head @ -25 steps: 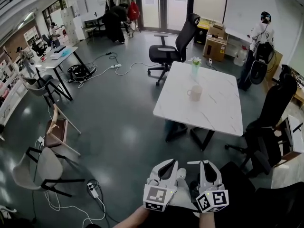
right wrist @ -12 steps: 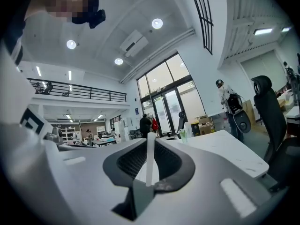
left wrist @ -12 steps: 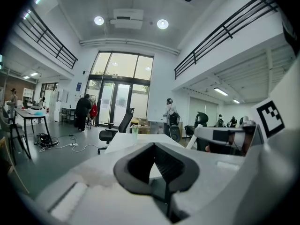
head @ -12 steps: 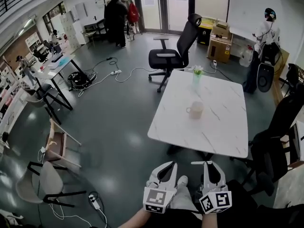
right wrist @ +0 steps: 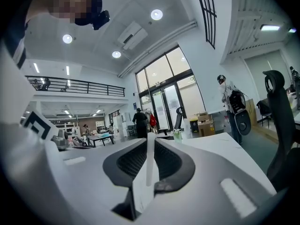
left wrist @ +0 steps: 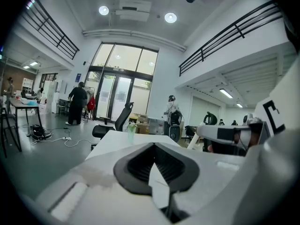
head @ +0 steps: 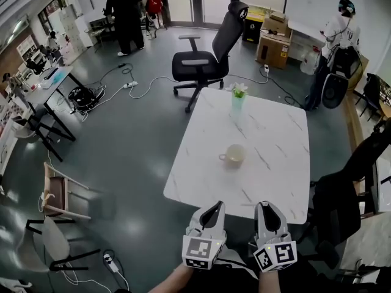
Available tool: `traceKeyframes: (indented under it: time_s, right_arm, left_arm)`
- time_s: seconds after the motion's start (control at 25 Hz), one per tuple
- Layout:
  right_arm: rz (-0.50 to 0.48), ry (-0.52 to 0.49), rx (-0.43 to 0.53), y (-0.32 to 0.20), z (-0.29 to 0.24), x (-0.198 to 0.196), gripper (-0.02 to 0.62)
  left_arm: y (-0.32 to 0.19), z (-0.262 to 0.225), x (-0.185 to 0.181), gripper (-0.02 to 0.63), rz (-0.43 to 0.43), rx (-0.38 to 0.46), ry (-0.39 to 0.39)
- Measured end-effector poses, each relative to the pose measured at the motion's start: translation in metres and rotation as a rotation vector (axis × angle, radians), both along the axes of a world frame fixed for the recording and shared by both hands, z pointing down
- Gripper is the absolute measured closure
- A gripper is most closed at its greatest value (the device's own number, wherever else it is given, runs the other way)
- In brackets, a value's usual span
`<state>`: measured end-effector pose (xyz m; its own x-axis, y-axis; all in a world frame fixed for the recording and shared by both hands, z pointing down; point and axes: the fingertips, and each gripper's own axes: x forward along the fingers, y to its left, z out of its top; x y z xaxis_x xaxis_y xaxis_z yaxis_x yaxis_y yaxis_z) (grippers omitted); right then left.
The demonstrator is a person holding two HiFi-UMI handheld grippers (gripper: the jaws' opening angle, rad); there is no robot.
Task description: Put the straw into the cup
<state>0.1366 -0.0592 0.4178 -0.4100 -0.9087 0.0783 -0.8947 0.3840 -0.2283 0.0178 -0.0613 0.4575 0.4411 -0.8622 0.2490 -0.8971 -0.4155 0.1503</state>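
A cream cup [head: 233, 155] with a handle stands near the middle of the white marble table [head: 201, 182]. My right gripper [head: 267, 207] hovers at the table's near edge, shut on a thin white straw [right wrist: 150, 161] that stands upright between its jaws in the right gripper view. My left gripper [head: 214, 208] is beside it on the left, its jaws together with nothing between them. Both grippers point toward the cup and are well short of it. The straw does not show in the head view.
A small green vase with flowers [head: 237, 97] stands at the table's far end. A black office chair [head: 201, 60] is beyond the table, another dark chair [head: 342, 200] at its right. People stand at the far left [head: 125, 11] and far right [head: 336, 32]. Cables lie on the floor.
The view has moved forward: the table and cup have come much closer, and both grippers now reach the table's near edge. The far-left person has walked away from the coat rack.
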Motion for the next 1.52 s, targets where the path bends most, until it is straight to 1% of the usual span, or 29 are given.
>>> traceKeyframes:
  time_s: [0.2, 0.48, 0.64, 0.8, 1.12, 1.52]
  right_arm:
    - [-0.005, -0.010, -0.002, -0.041, -0.001, 0.004, 0.546]
    - [-0.010, -0.016, -0.037, -0.086, 0.008, -0.010, 0.546]
    - [0.008, -0.016, -0.061, -0.112, 0.018, -0.015, 0.546]
    - [0.025, -0.010, -0.063, -0.137, 0.022, -0.019, 0.546]
    - [0.044, 0.002, -0.079, -0.171, 0.033, -0.023, 0.546]
    - [0.059, 0.022, -0.122, -0.206, 0.061, -0.024, 0.546]
  left_arm:
    - [-0.038, -0.002, 0.004, 0.604, -0.001, 0.003, -0.014]
    - [-0.077, 0.009, -0.012, 0.604, -0.002, -0.041, -0.048]
    - [-0.096, 0.022, -0.014, 0.604, 0.024, -0.077, -0.057]
    - [-0.116, 0.032, -0.013, 0.604, 0.051, -0.097, -0.059]
    - [-0.140, 0.049, -0.012, 0.604, 0.085, -0.127, -0.057]
    - [-0.155, 0.076, -0.012, 0.604, 0.109, -0.192, -0.066]
